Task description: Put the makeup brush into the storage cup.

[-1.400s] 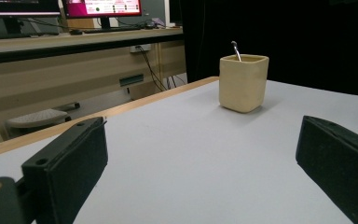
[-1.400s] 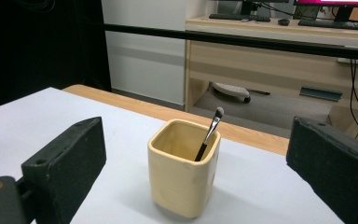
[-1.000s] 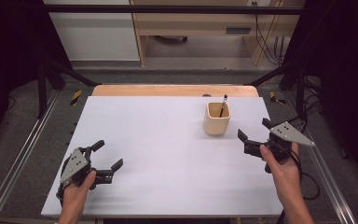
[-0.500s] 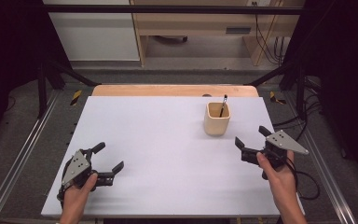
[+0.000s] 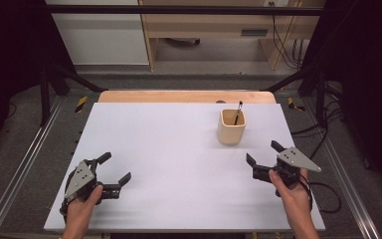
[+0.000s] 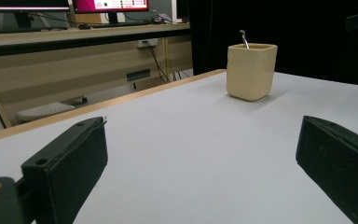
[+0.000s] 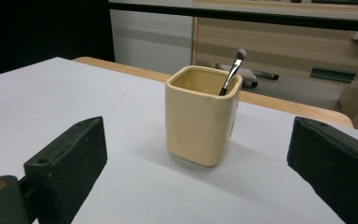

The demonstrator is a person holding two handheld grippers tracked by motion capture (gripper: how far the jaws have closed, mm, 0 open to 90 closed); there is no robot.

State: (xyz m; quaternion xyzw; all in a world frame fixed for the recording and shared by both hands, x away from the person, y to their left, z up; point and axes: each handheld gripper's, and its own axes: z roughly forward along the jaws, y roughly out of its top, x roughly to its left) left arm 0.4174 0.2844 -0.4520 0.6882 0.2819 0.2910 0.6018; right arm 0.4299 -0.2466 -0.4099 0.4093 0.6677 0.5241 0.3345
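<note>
Cream cup (image 5: 231, 128) with a small brush (image 5: 238, 111) leaning inside sits far right on the bench (image 5: 169, 149). Right claw (image 5: 264, 156) is wide open, empty, aimed at it, probably lining up. Left claw (image 5: 113, 168) also gapes empty, near-left, well apart.

Matt cream cup (image 7: 200, 116) (ceramic-looking) on a smooth matt white table (image 5: 169, 149) — wood-edged; jaws matt black.

Lighting was even and overhead; the white table (image 5: 179, 149) was bright without glare, while the surroundings fell into darkness. The cup (image 7: 201, 114) cast a soft, faint shadow. Near jaws in both gripper views were slightly blurred.
</note>
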